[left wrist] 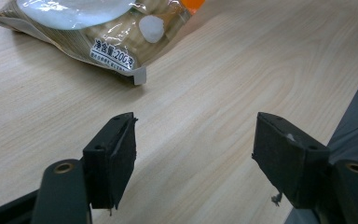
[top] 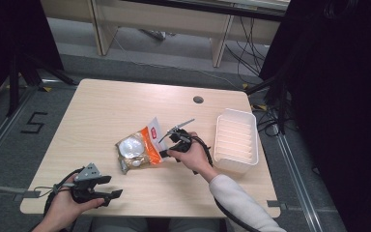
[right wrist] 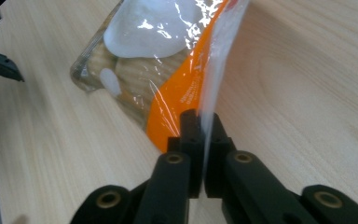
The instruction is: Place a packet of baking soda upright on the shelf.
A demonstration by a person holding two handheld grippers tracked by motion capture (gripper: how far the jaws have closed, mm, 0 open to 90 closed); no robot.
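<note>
The right gripper point(right wrist: 200, 135) is pinching the snack bag point(top: 137, 147) by its sealed edge near the table's point(top: 101, 116) middle, jaws clamped together. The left gripper point(top: 107, 189) is hovering near the front edge, jaws gaping wide, gripping nothing. A white tray point(top: 235, 140) is sitting by the right edge.

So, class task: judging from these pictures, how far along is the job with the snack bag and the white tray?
Done: the right tongs are shut on the snack bag's edge. In hand: the bag, mostly on the table, its gripped edge raised. Left: the white tray is empty, so moving the bag there probably remains. The left tongs are open, holding nothing.
</note>
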